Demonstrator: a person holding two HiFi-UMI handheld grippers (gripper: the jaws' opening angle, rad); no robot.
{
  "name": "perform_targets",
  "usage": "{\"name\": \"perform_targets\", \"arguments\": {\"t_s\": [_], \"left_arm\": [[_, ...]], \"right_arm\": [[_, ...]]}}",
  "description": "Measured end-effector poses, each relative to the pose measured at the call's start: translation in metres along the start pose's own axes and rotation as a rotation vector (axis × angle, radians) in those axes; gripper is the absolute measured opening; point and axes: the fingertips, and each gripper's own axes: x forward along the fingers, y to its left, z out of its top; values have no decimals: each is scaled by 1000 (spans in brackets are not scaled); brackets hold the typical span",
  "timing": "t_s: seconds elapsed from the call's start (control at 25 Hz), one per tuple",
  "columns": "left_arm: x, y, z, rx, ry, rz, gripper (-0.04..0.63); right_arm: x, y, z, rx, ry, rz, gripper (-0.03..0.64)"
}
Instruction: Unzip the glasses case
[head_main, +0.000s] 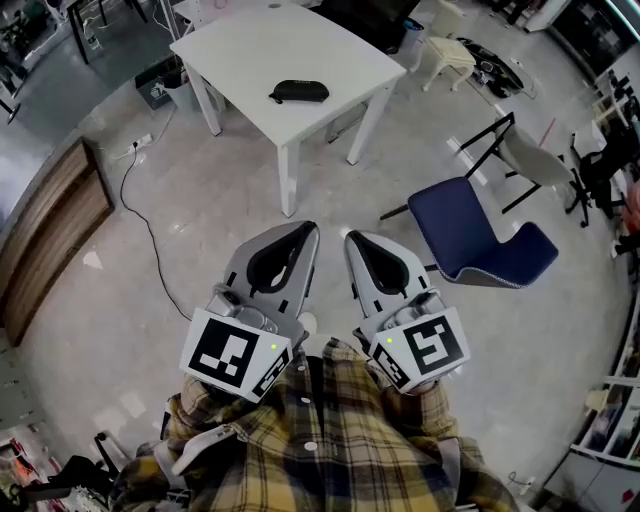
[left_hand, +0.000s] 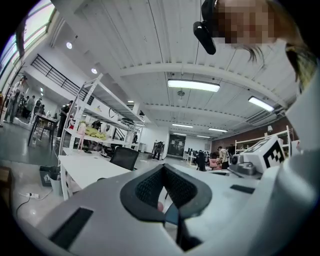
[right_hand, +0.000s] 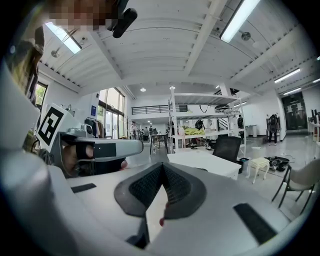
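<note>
The black glasses case (head_main: 298, 91) lies zipped on the white table (head_main: 250, 50), far ahead of both grippers. I hold my left gripper (head_main: 301, 229) and right gripper (head_main: 351, 236) side by side close to my chest, pointing towards the table. Both are shut with nothing between their pads. In the left gripper view the left gripper (left_hand: 163, 167) has its jaw tips together, with the table (left_hand: 82, 169) off to the left. In the right gripper view the right gripper (right_hand: 162, 165) also has its tips touching, and the table (right_hand: 205, 161) stands ahead.
A blue chair (head_main: 468, 232) stands on the floor to the right, a grey folding chair (head_main: 530, 160) behind it. A small white stool (head_main: 450, 58) sits past the table. A wooden counter (head_main: 50, 235) and a floor cable (head_main: 140, 215) lie to the left.
</note>
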Motion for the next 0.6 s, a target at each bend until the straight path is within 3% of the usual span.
{"name": "perform_targets", "arguments": {"t_s": [0.36, 0.6], "left_arm": [[-2, 6, -7, 2, 5, 54, 8], [7, 40, -5, 6, 10, 79, 8]], "right_arm": [[3, -2, -15, 24, 32, 31, -2], [39, -4, -15, 31, 44, 56, -2]]}}
